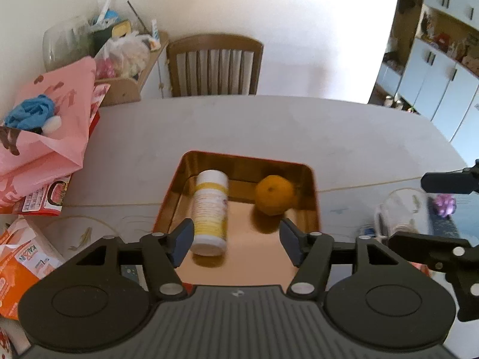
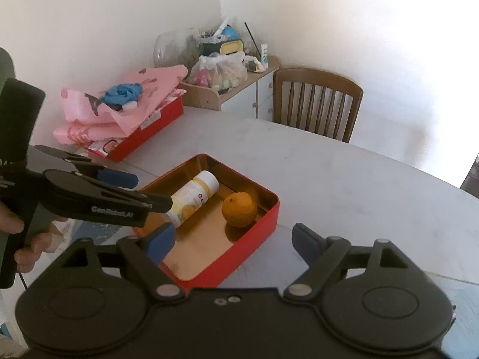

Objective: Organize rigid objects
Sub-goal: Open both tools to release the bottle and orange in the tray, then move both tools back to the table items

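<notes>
Tin [image 1: 176, 191] as landmark: a red box with a gold inside, standing open on a pale table [image 1: 269, 125]. Going left to right inside it, one white bottle [image 1: 210, 209] with yellow bands lies on its side at the tin's left half, and one orange [image 1: 274, 191] rests in the far right corner, a clear gap between the two.

Left gripper [image 1: 236, 240] hangs above the tin's near edge, fingers apart with nothing between them; the bottle's base sits just inside its left finger [image 1: 182, 240]. Seen from that wrist, the bottle's long axis runs almost straight away, from the tin's near side toward its far wall, cap end farthest.

Right gripper [image 2: 236, 243] hovers over the tin's near right corner, fingers wide apart and empty, with the orange ahead of it, deeper in the tin.

By my judgement the left gripper is nearer the bottle, the right nearer the orange. Count: one tin, one bottle, one orange, two grippers.
</notes>
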A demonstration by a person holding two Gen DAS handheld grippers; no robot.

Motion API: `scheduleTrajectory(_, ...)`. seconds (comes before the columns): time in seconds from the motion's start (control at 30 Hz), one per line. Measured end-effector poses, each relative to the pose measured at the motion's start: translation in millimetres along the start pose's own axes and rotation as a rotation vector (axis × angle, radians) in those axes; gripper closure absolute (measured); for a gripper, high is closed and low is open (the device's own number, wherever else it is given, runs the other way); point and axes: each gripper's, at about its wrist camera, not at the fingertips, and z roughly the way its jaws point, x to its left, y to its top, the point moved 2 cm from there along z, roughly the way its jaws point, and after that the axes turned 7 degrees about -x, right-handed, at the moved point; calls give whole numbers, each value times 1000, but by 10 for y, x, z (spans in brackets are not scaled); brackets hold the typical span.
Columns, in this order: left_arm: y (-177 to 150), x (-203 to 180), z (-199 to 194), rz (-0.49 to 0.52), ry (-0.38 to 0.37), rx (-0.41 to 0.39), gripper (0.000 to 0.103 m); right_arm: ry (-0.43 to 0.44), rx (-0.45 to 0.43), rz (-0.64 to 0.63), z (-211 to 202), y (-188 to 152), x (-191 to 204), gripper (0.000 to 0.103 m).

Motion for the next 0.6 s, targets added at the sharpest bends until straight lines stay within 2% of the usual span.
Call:
scheduleTrajectory(0.17, -19, -176, -224, 1, -19, -31, 37, -10, -19, 20, -232, -92, -82, 11)
scheduleTrajectory(0.3, -55, -319, -351, 1, -29, -50, 31, -34, -32, 45, -423, -191, -216, 7)
scheduleTrajectory(0.37, -70, -380, -391, -11, -41, -50, 26, -48, -37, 59, -520, -238, -304, 2)
scheduleTrajectory(0.43, -88, -452, -435, -21, -47, -57, 22, -57, -46, 67, -611, -294, -382, 1)
scheduleTrajectory(0.6, -137, -668, -501, -17, -62, -73, 21, -99, -64, 103, -833, -443, -672, 0)
